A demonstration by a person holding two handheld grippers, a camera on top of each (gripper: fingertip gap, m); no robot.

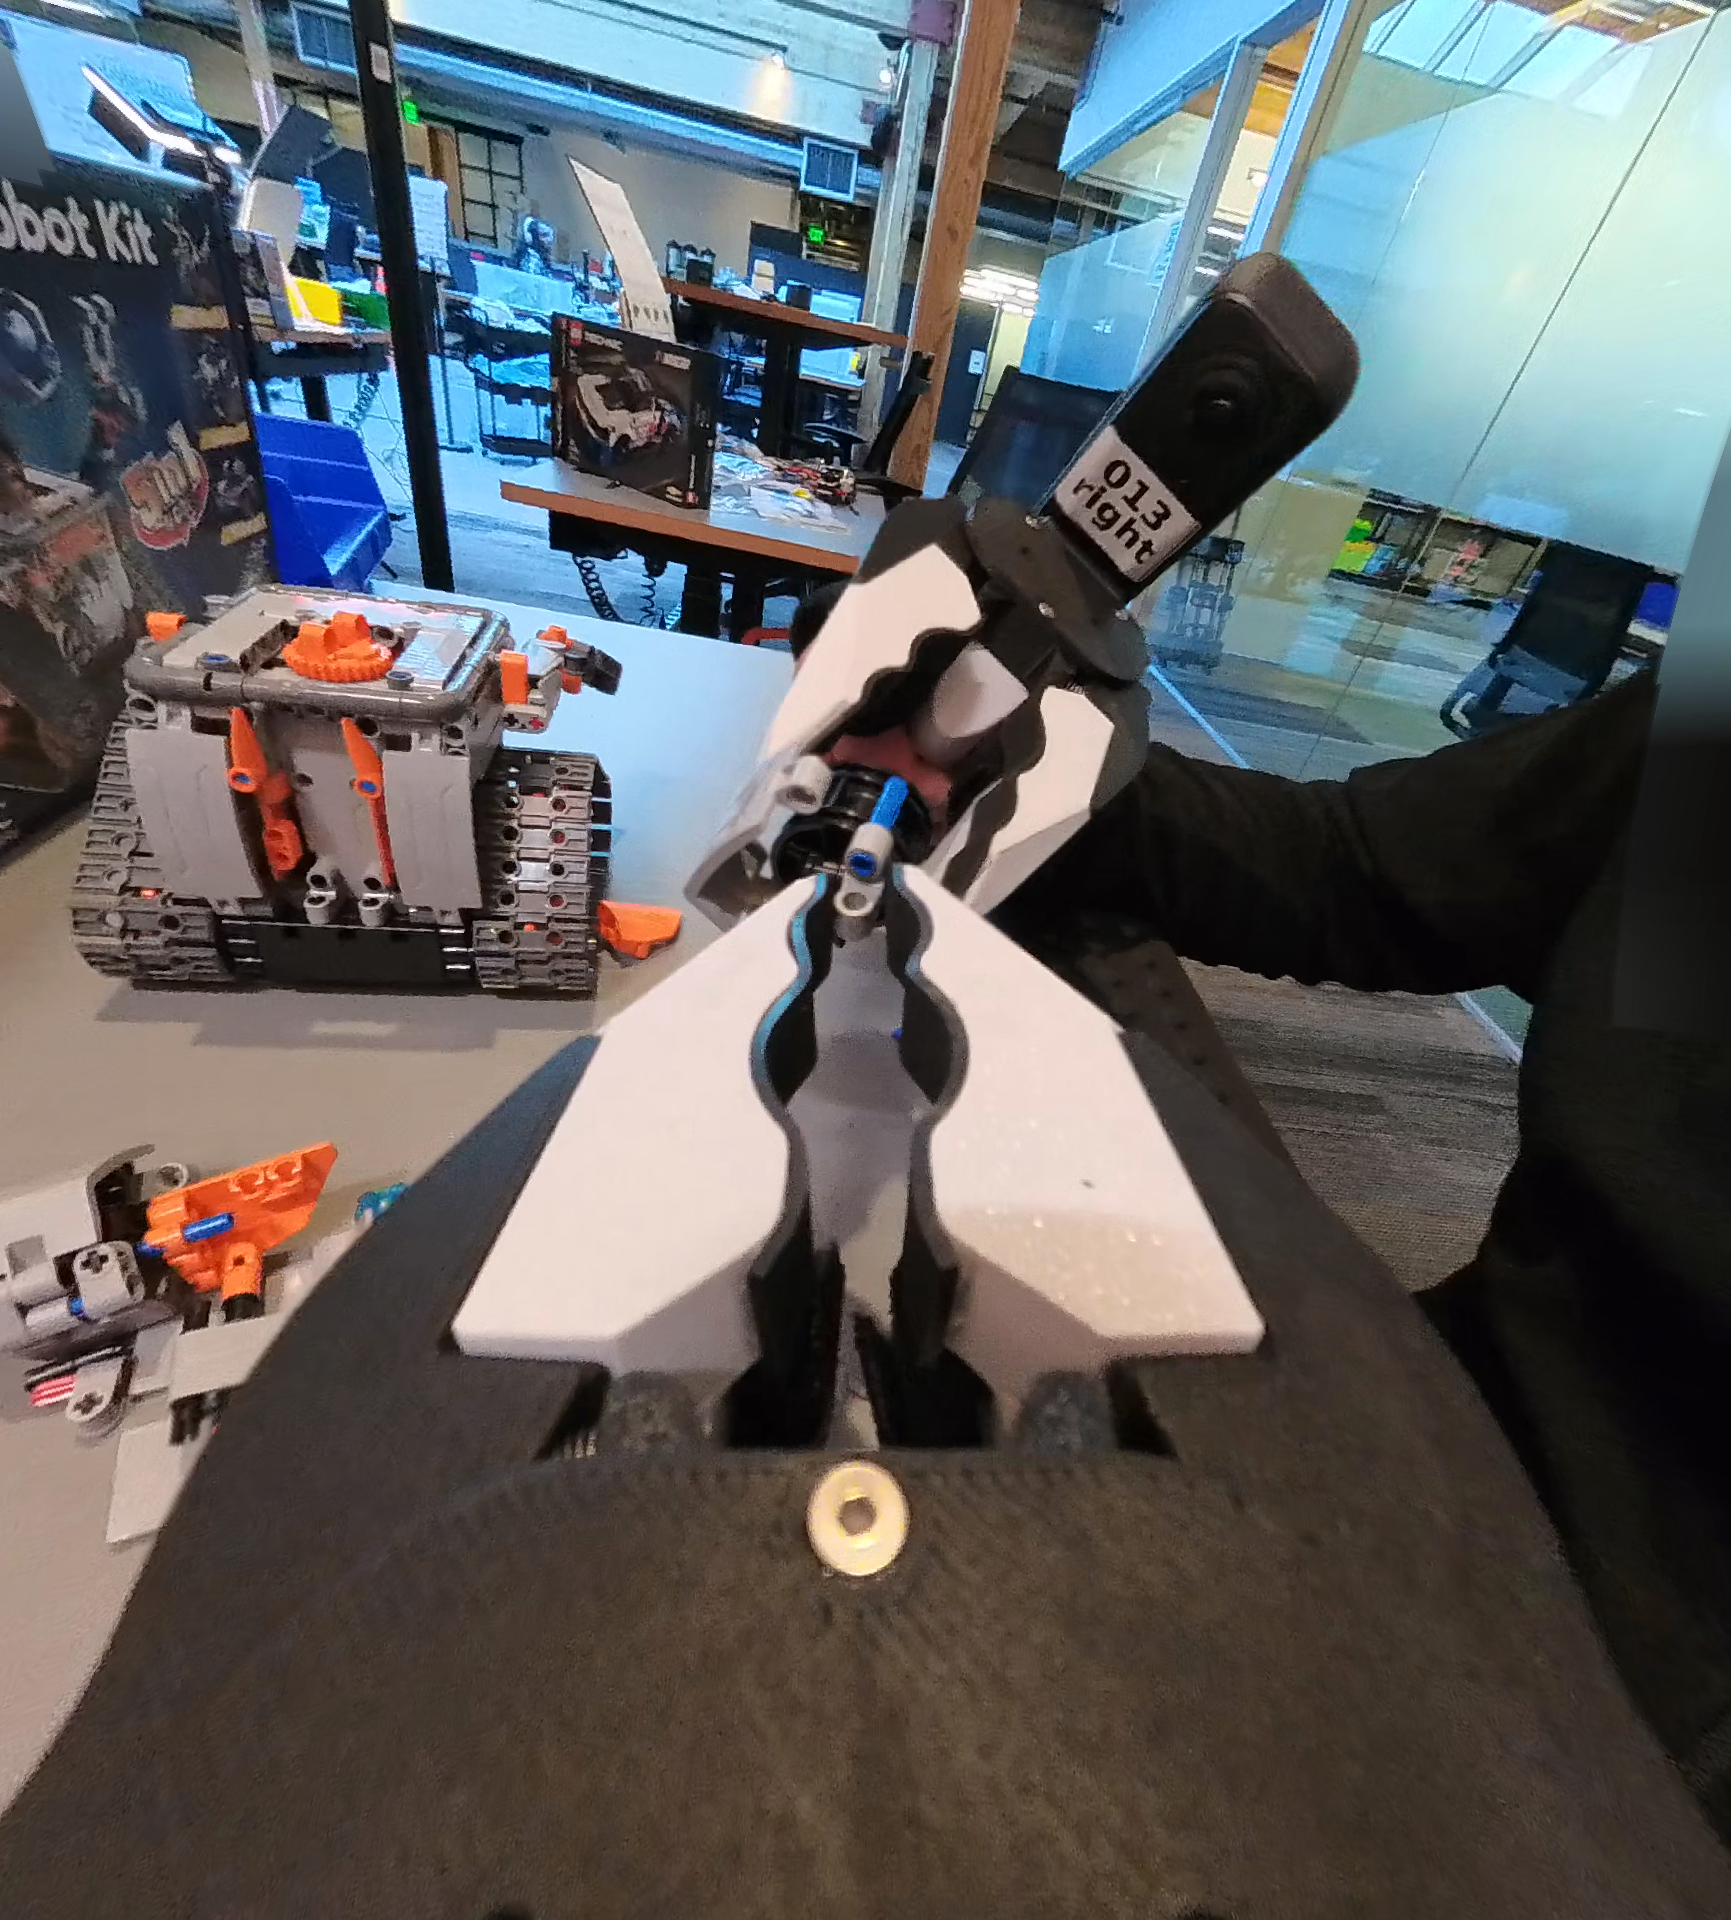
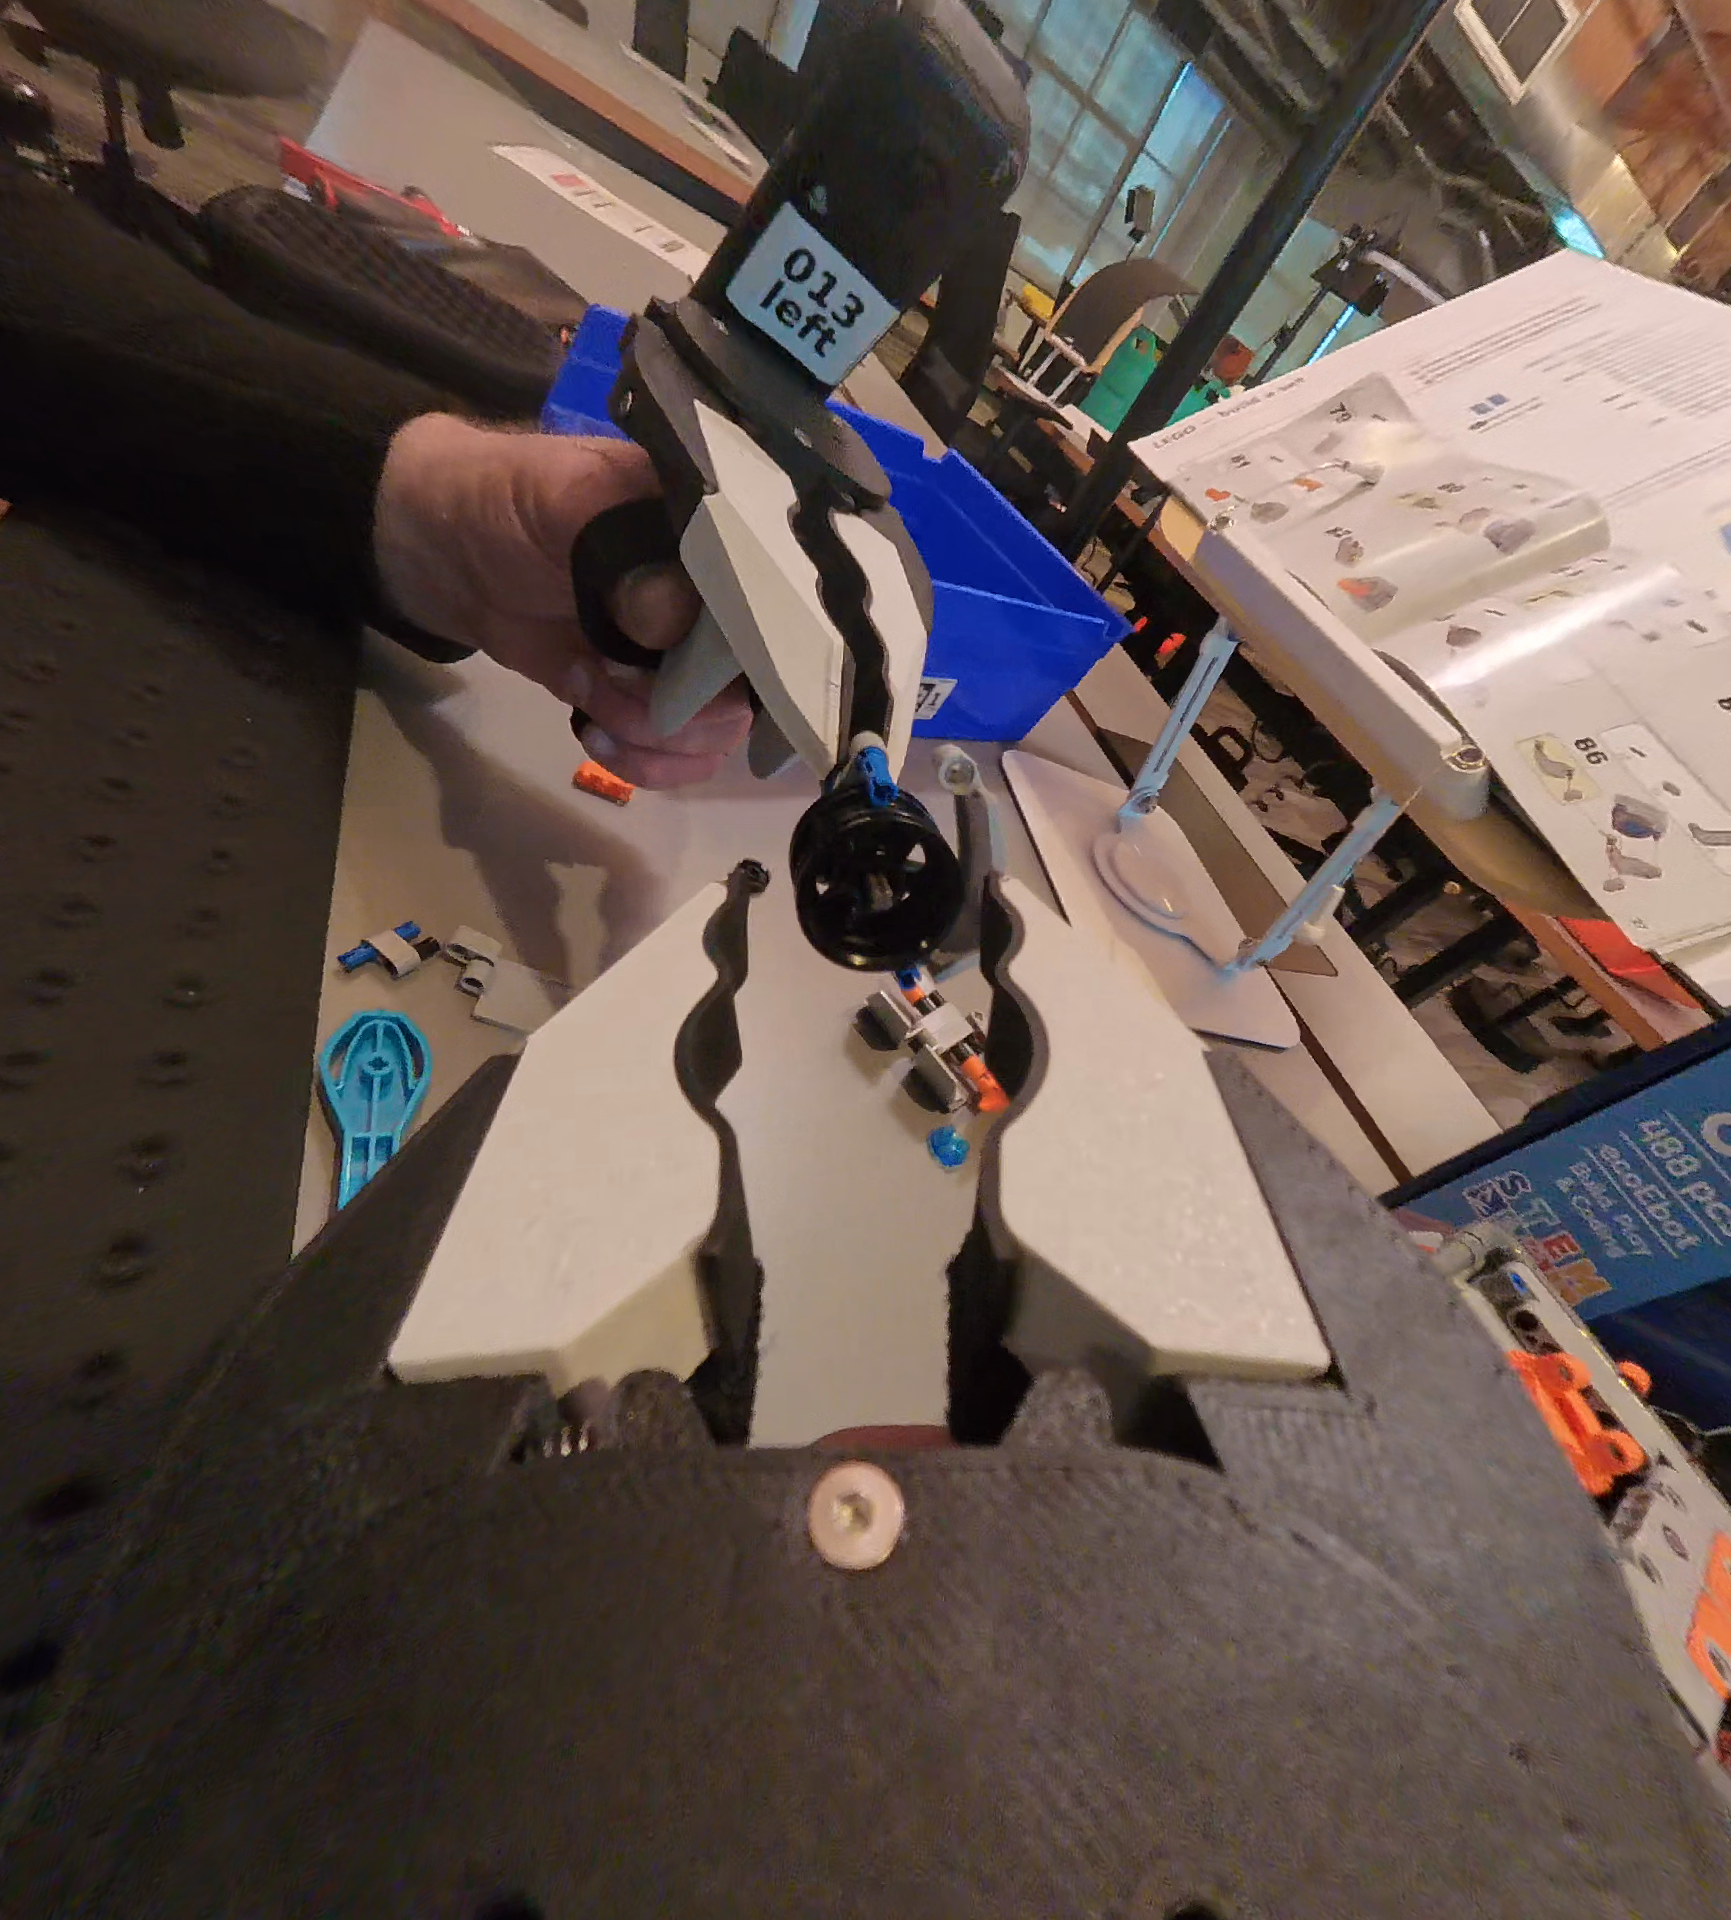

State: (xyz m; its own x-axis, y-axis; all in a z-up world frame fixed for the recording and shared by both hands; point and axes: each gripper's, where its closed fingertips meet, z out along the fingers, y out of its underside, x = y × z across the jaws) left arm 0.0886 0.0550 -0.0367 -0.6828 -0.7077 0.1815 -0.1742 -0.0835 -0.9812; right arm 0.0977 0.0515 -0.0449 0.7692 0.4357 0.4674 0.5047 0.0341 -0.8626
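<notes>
so the left gripper (image 1: 861,888) is pinching shut on the blue pin (image 2: 876,774) sticking out of the black wheel (image 2: 876,883), which is hanging midair between the right gripper's (image 2: 869,878) wide-open jaws, with the tracked robot model (image 1: 341,790) sitting on the table (image 1: 9,1039) behind.

A tracked grey-and-orange brick robot (image 1: 341,790) stands on the table (image 1: 9,1049); a blue bin (image 2: 986,613) and open instruction booklet (image 2: 1526,582) sit behind.

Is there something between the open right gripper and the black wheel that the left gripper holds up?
Nothing visible. The black wheel hangs from the left gripper, just ahead of the right gripper, with only air between its fingertips and the wheel.
</notes>
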